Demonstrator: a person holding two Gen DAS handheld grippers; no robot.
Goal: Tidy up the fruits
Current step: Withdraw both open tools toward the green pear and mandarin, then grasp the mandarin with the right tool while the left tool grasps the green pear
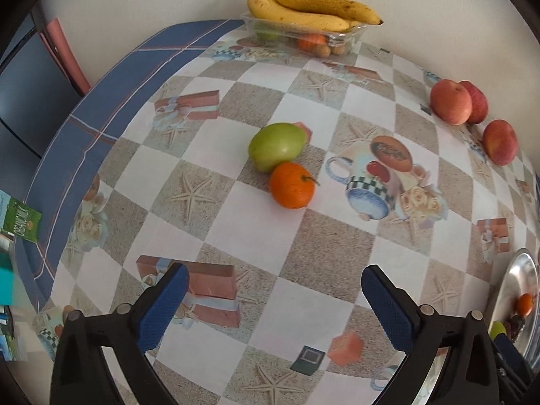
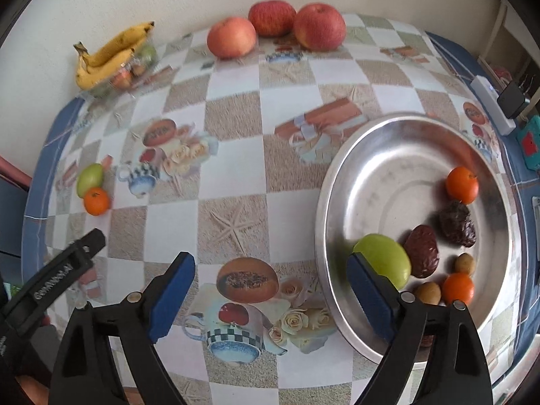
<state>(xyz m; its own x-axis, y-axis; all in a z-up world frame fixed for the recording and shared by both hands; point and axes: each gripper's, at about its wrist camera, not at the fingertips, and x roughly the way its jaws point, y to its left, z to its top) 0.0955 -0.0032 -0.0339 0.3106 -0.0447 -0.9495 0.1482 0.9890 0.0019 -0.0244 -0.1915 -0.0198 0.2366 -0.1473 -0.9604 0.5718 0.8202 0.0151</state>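
Beside the round steel dish: value lines below take that dish (image 2: 341, 182) as the landmark throughout.

Next fruit: a small round orange mandarin (image 1: 292, 185), lying on the checked printed tablecloth (image 1: 236, 236) well away from the dish, touching a green pear-shaped fruit (image 1: 277, 146) just behind it.

Handling, mandarin: judged light, slightly yielding under its peel, matte enough not to slip; a gentle squeeze across its widest middle should do, with the stem nub (image 1: 312, 179) kept clear of the pads.

Handling, green fruit: judged firmer and heavier, smooth and waxy, so likelier to slide; best taken across its short width, not along its length.

Look: the mandarin is bright, evenly coloured, with a short dark stem; the green fruit is pale yellow-green, glossy, unblemished as far as can be seen.

Left gripper (image 1: 273, 303): blue pads spread wide, nothing between them, hovering over bare cloth short of the pair.

Right gripper (image 2: 270, 293): jaws apart and empty; its right pad stands over the dish's near rim, in front of a green fruit (image 2: 384, 263) lying inside.

Already in the dish: two mandarins, two dark wrinkled fruits, two small brown ones.

Far from the dish: three red apples (image 2: 270, 17) by the wall; a banana bunch (image 1: 310, 10) on a clear plastic tray (image 1: 351, 38).

Risk: lifting one of the touching pair may set the other rolling.
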